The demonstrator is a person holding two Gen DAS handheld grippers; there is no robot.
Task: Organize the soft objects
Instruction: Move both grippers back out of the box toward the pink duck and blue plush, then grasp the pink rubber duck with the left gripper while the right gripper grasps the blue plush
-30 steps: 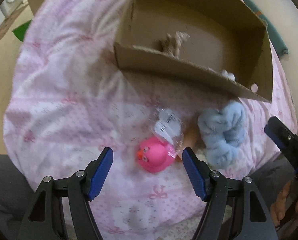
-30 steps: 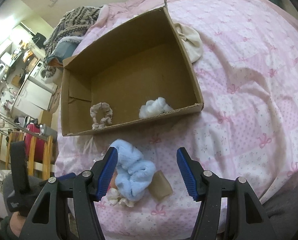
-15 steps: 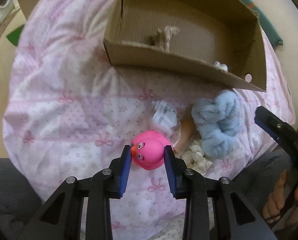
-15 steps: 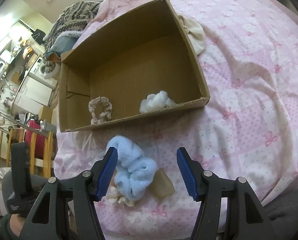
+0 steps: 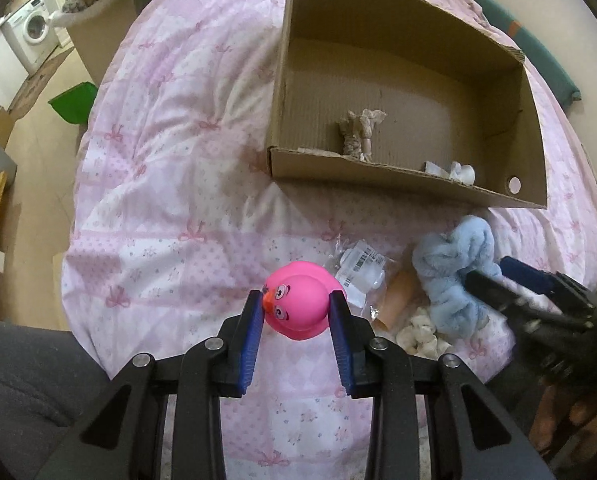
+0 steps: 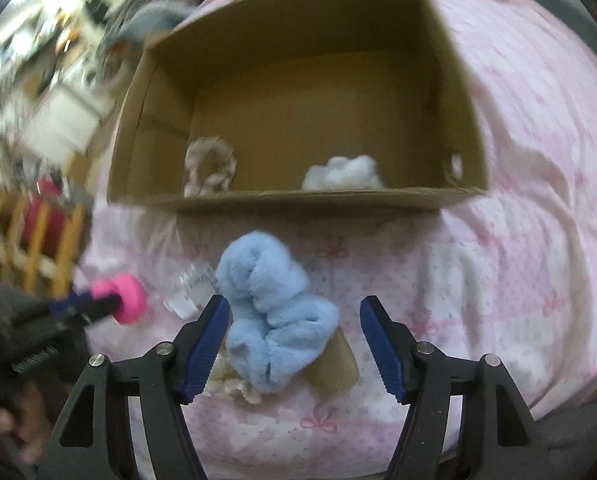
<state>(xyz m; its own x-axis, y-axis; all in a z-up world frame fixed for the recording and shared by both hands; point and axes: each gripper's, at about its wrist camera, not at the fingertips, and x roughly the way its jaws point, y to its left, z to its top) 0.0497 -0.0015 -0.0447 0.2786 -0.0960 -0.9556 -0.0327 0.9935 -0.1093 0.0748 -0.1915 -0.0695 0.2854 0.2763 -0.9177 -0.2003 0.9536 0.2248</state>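
The pink duck (image 5: 297, 305) is clamped between the left gripper (image 5: 296, 322) fingers, above the pink quilt (image 5: 170, 184). The right gripper (image 6: 294, 340) is held apart around the blue scrunchie (image 6: 272, 316), apparently without contact, near the cardboard box (image 6: 306, 196).

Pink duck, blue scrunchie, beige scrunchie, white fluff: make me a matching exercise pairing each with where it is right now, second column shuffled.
Things:
1. pink duck
2. blue scrunchie
3. beige scrunchie
4. white fluff

Places:
A. inside the cardboard box, nearer the wall with the round hole
B. on the quilt, between the open fingers of the right gripper
C. clamped in the left gripper
D. inside the cardboard box, away from the round hole

Pairs: 1-C, 2-B, 3-D, 4-A
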